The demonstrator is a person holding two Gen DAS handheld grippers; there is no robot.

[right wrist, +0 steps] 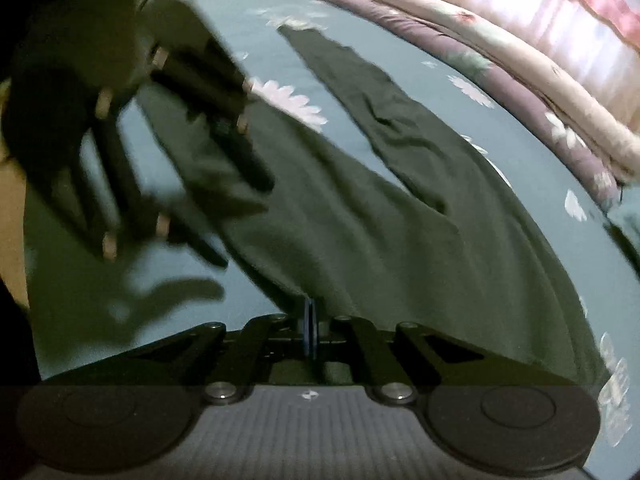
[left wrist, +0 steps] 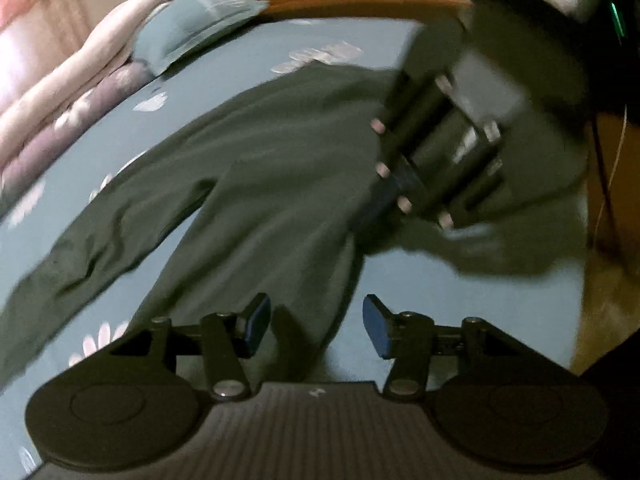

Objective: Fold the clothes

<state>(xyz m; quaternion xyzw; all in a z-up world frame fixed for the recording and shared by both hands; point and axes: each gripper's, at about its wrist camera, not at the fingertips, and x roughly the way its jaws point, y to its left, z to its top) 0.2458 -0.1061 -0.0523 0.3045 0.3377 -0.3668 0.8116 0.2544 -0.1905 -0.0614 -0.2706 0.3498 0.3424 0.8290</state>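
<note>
The dark green trousers point(left wrist: 256, 184) lie spread flat on a teal bedsheet point(left wrist: 256, 52) printed with white daisies. In the left wrist view their long axis runs from the waist end, just ahead and to the right of the left gripper point(left wrist: 316, 326), away to the far left, where the two legs part in a narrow V and point toward the left edge. The nearer leg passes directly under and between the left gripper's blue pads point(left wrist: 376, 326), which stand spread apart and touch nothing; the cloth lies below them, not pinched.

In the right wrist view the same trousers point(right wrist: 392, 224) stretch away from the right gripper point(right wrist: 310, 332), the legs pointing up and to the far left of it, the farther leg ending near a daisy print. The right gripper's pads are pressed together at the near edge of the cloth; whether a fold of fabric is caught between them cannot be told.

Each view shows the other gripper, blurred, over the waist end: the right one ahead and to the right in the left view, the left one point(right wrist: 168, 140) ahead and to the left in the right view.

Beyond the legs lie a teal pillow point(left wrist: 192, 28) and a folded pink and mauve quilt point(right wrist: 520, 76) along the far side of the bed.
</note>
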